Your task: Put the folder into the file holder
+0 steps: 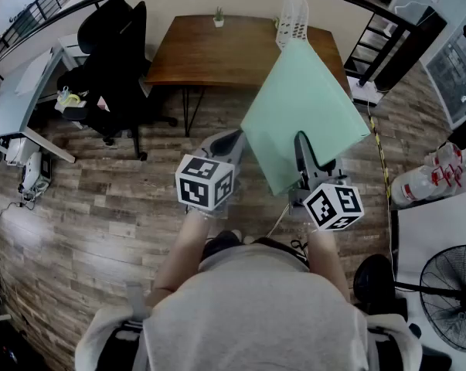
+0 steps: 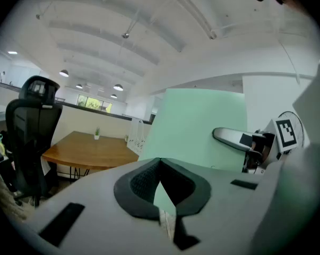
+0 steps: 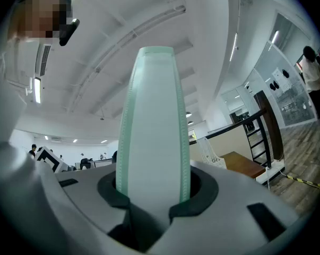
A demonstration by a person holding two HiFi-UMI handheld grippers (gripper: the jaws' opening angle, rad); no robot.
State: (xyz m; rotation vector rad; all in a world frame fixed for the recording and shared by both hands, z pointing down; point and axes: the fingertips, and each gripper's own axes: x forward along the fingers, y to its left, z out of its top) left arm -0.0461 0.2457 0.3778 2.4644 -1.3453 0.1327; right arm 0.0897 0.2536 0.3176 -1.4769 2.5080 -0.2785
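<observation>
Folder held aloft: you are clamping the large, flat mint-green folder [image 1: 306, 107] in your right claw [image 1: 304, 151]. Its two dark pads are pressing on the folder's near edge. In the right gripper view the folder is rising straight ahead from between those pads, seen edge-on as a pale band with green ribbed borders. In the head view it is spreading forward and to the left of this claw as a tilted sheet, clear of the floor.

Your left claw [image 1: 223, 141] is hovering just to the left of the right one, beside the folder's near-left edge. Its jaws are meeting at the tips and are gripping nothing. In the left gripper view the green sheet is showing beyond them and to their right.

Ahead of both claws, the brown wooden table [image 1: 217, 60] is carrying the white mesh file holder [image 1: 292, 18]. The holder is standing upright towards the table's right side, beyond the folder's far corner. That corner is lying against the holder's foot in the head view, but you cannot tell whether the two are touching. The folder is not sitting inside the holder.

A small green potted plant [image 1: 219, 15] is standing on the table to the left of the holder. A black office chair [image 1: 113, 45] is standing well to the left of your left claw.
</observation>
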